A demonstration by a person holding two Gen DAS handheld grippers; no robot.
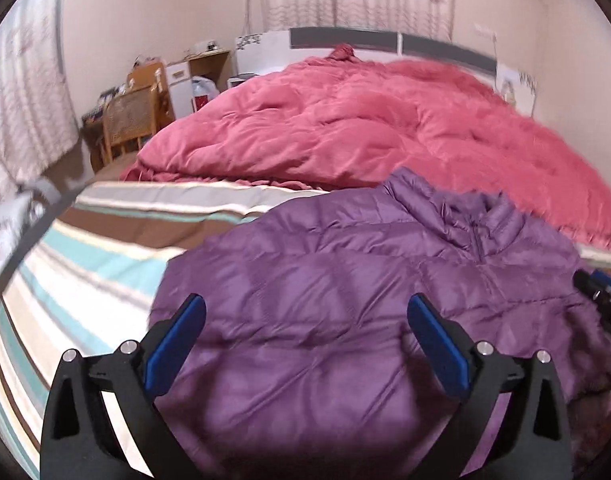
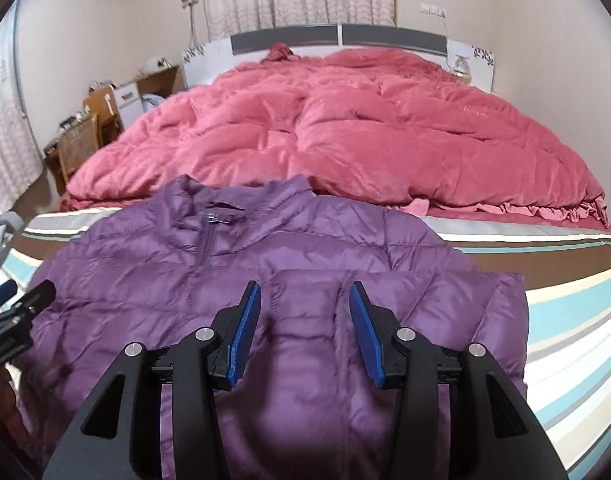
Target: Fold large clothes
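A striped sheet covers the near end of the bed, bare on both sides of one purple quilted puffer jacket, which lies front up, collar toward a rumpled pink duvet. Left gripper gapes wide above the jacket, nothing between. Right gripper stands part-open above the jacket; any grip on the fabric is unclear.

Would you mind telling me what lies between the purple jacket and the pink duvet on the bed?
A band of striped bedsheet, brown and pale stripes, bare, separates the purple jacket from the pink duvet; the right wrist view shows it best.
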